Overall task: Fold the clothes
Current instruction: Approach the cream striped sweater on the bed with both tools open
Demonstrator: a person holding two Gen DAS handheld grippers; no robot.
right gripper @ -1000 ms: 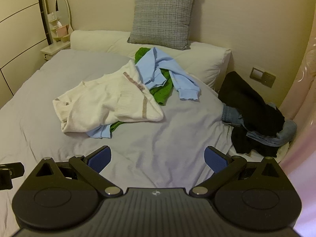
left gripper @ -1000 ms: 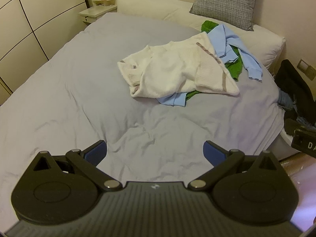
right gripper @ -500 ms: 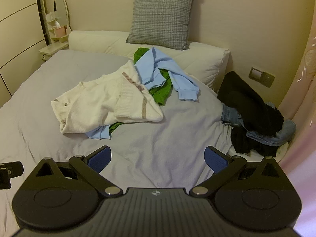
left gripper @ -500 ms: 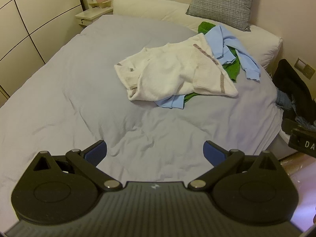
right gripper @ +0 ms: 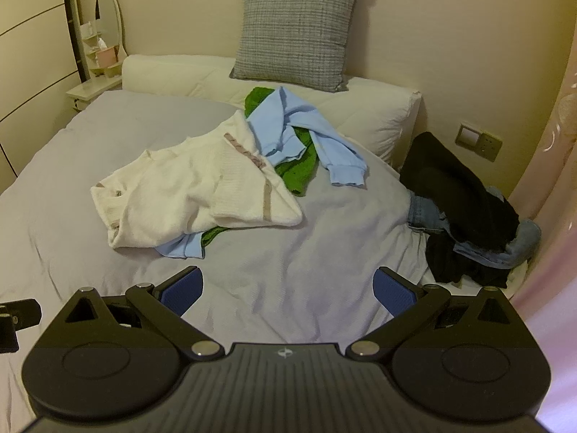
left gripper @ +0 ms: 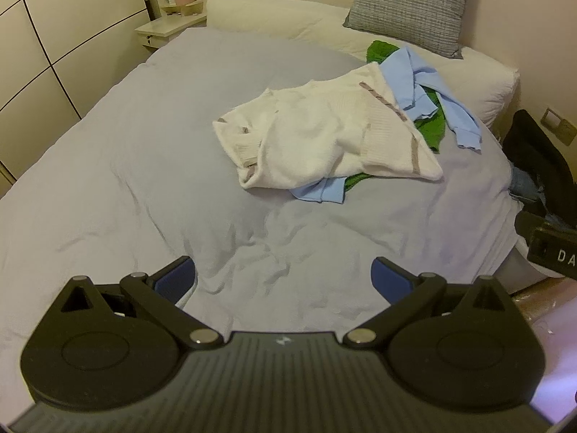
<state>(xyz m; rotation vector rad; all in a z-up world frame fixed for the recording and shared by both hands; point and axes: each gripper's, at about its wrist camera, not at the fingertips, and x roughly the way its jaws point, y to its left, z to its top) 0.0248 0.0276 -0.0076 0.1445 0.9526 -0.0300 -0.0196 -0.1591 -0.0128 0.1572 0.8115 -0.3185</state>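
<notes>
A crumpled white sweater (left gripper: 324, 140) (right gripper: 194, 187) with grey-brown stripes lies on the grey bedsheet (left gripper: 144, 151) (right gripper: 324, 252). It lies over a light blue top (left gripper: 425, 86) (right gripper: 299, 130) and a green garment (left gripper: 429, 126) (right gripper: 299, 166). My left gripper (left gripper: 283, 278) is open and empty, above the sheet short of the pile. My right gripper (right gripper: 288, 288) is open and empty, also short of the pile. The right gripper's body shows at the right edge of the left wrist view (left gripper: 548, 241).
A grey checked cushion (left gripper: 411, 3) (right gripper: 299, 32) leans on white pillows (right gripper: 360, 108) at the headboard. A heap of black clothes and jeans (right gripper: 465, 213) (left gripper: 541, 166) lies at the bed's right side. A nightstand (left gripper: 166, 30) with a mirror stands far left, beside wardrobe doors.
Both grippers have moved slightly forward towards the clothes pile, the left one also tilting up a little. Both stay open and empty. The clothes have not moved.
</notes>
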